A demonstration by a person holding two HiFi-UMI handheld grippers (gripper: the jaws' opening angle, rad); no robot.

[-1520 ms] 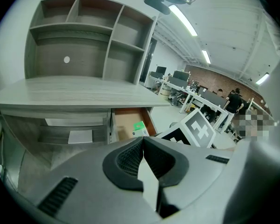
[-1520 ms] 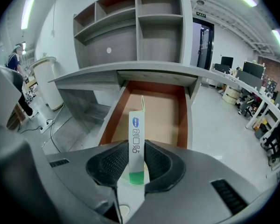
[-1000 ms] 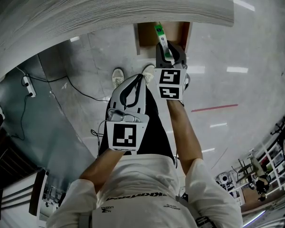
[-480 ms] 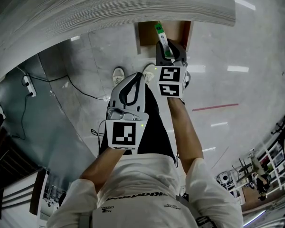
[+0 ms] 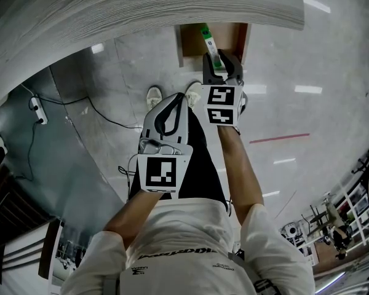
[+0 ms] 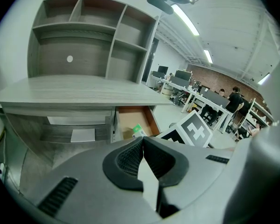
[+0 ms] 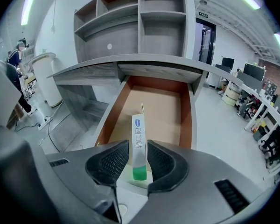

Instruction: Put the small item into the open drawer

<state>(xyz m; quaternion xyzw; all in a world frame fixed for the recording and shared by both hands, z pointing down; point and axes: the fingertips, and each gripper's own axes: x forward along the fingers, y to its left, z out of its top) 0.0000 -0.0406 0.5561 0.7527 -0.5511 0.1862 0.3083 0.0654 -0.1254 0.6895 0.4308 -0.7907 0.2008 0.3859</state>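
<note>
A pale wood-grain desk point(image 5: 147, 8) arcs across the top of the head view, above a glossy grey floor point(image 5: 307, 60). A black cable point(image 5: 104, 118) runs over the floor to a power strip point(image 5: 35, 110) at the left edge. In the left gripper view, shelves point(image 6: 93, 36) stand on the desk at upper left, and office tables with people fill the far right. A brown drawer point(image 5: 179, 45) is open under the desk edge at top centre.

The right forearm reaches straight up the frame from the lower centre. The right gripper point(image 5: 221, 72) is at the drawer's front. Its jaws are opening, with narrow gaps showing on both sides of the box point(image 7: 138, 134), a white box with a green end that stands tilted between them over the drawer's floor. The left arm is bent. The left gripper point(image 5: 166, 118) is at mid frame near the body, pointing toward the desk, jaws pressed together with nothing between them.
</note>
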